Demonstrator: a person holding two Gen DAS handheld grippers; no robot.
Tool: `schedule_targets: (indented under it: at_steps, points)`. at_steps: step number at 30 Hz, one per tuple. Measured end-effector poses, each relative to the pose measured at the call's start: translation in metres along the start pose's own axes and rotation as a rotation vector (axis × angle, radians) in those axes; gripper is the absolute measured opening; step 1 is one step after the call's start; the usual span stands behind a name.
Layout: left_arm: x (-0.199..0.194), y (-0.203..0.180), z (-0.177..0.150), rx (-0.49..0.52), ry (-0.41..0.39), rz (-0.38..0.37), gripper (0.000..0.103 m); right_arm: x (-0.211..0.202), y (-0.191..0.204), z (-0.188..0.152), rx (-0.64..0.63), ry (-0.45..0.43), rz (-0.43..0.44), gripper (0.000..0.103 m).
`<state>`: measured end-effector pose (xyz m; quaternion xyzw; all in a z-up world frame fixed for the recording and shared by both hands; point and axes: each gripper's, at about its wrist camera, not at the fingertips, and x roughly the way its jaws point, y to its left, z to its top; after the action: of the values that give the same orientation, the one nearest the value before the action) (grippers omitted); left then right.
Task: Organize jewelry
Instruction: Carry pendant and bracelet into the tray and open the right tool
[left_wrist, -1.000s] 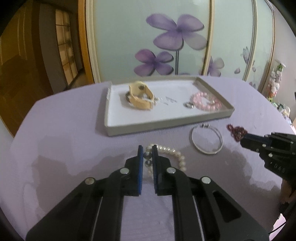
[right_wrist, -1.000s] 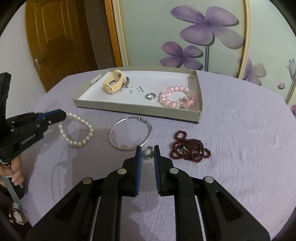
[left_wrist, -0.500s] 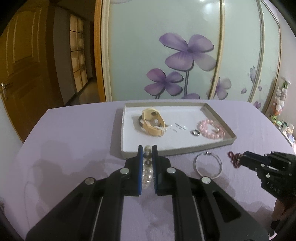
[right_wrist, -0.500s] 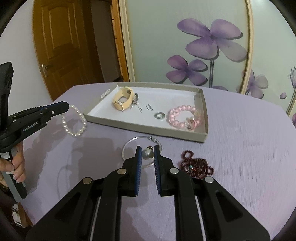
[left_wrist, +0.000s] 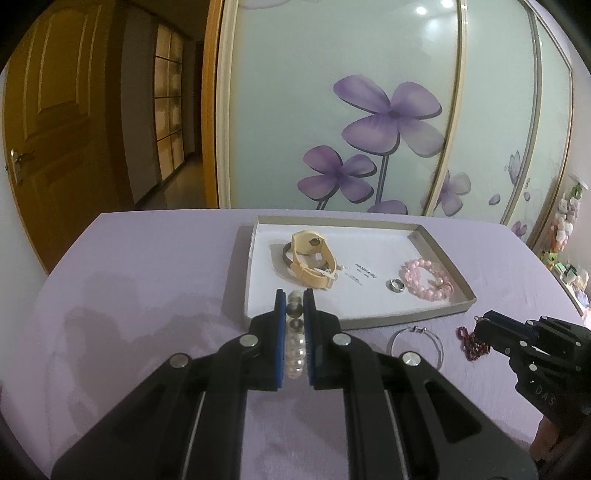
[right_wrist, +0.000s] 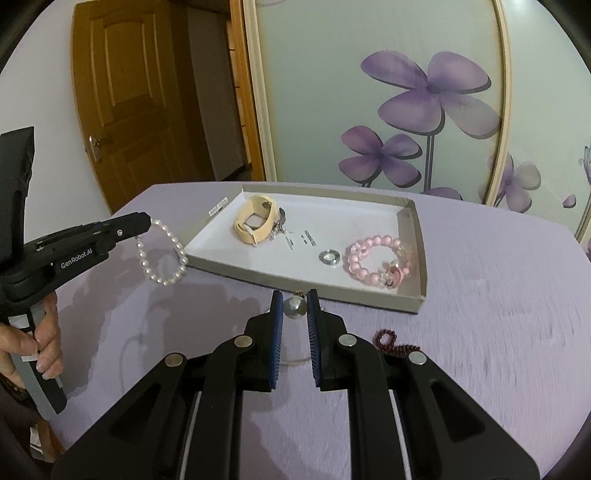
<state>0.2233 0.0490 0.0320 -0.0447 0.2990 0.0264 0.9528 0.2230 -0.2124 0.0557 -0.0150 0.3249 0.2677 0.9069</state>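
Left gripper (left_wrist: 294, 295) clamped on a white pearl bracelet (right_wrist: 161, 254), loop dangling free above the purple tablecloth (right_wrist: 498, 314), just short of the tray's (right_wrist: 421, 266) near-left corner. Right gripper (right_wrist: 294, 295) pinching a single round silver-grey bead or pendant (right_wrist: 294, 306), jaws narrowly apart, hovering before the tray's front wall. Already in the tray: tan leather cuff (right_wrist: 255, 221), small silver ring (right_wrist: 329, 257), pink bead bracelet (right_wrist: 376, 258). Left out on the cloth: thin silver bangle (left_wrist: 415, 343) and dark red bead string (right_wrist: 395, 341), both near the tray's front edge. Risks, as judged from here — swinging pearls snagging on the tray wall on the way over, or landing on the cuff and tangling; a slack squeeze letting the smooth round pendant slip out and roll away; both grippers heading for the same tray and bumping each other. Hard to tell whether a fine chain hangs from the pendant — only a faint line below the right fingers. Bangle mostly hidden behind the right gripper in its own view; red string partly covered in both views. Small pale items beside the cuff too tiny to name.
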Motion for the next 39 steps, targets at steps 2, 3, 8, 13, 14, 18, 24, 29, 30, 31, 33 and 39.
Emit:
schedule_targets:
  at_steps: [2, 3, 8, 13, 14, 18, 24, 29, 30, 31, 33, 39]
  points:
    - [0.001, 0.000, 0.002, -0.001, -0.005, 0.003, 0.009, -0.001, 0.000, 0.003, -0.001, -0.013, 0.000, 0.014]
    - [0.001, 0.000, 0.004, 0.000, -0.008, 0.005, 0.009, -0.002, 0.000, 0.005, -0.002, -0.019, -0.002, 0.014]
    - [0.004, -0.004, 0.011, 0.004, -0.019, 0.010, 0.009, -0.003, 0.000, 0.014, -0.008, -0.043, -0.007, 0.014]
    - [0.010, -0.005, 0.024, 0.008, -0.036, 0.013, 0.009, 0.001, -0.003, 0.025, -0.018, -0.064, -0.013, 0.014]
    - [0.011, -0.006, 0.027, 0.008, -0.039, 0.012, 0.009, 0.003, -0.004, 0.028, -0.019, -0.070, -0.015, 0.014]
    - [0.020, -0.006, 0.039, 0.003, -0.050, 0.017, 0.009, 0.013, -0.010, 0.039, -0.008, -0.083, -0.010, 0.014]
    - [0.040, -0.009, 0.057, 0.004, -0.060, 0.019, 0.009, 0.034, -0.017, 0.050, -0.004, -0.081, -0.011, 0.014]
    - [0.060, -0.013, 0.065, 0.013, -0.054, 0.012, 0.009, 0.051, -0.021, 0.054, -0.017, -0.067, -0.012, 0.014]
    - [0.066, -0.013, 0.066, 0.013, -0.049, 0.009, 0.009, 0.055, -0.022, 0.054, -0.018, -0.062, -0.012, 0.014]
    - [0.070, -0.013, 0.068, 0.014, -0.046, 0.007, 0.009, 0.057, -0.022, 0.054, -0.019, -0.059, -0.012, 0.014]
    - [0.078, -0.013, 0.070, 0.015, -0.039, 0.003, 0.009, 0.064, -0.024, 0.054, -0.021, -0.051, -0.010, 0.014]
    - [0.101, -0.015, 0.070, 0.016, -0.016, -0.003, 0.009, 0.080, -0.025, 0.054, -0.036, -0.027, -0.005, 0.014]
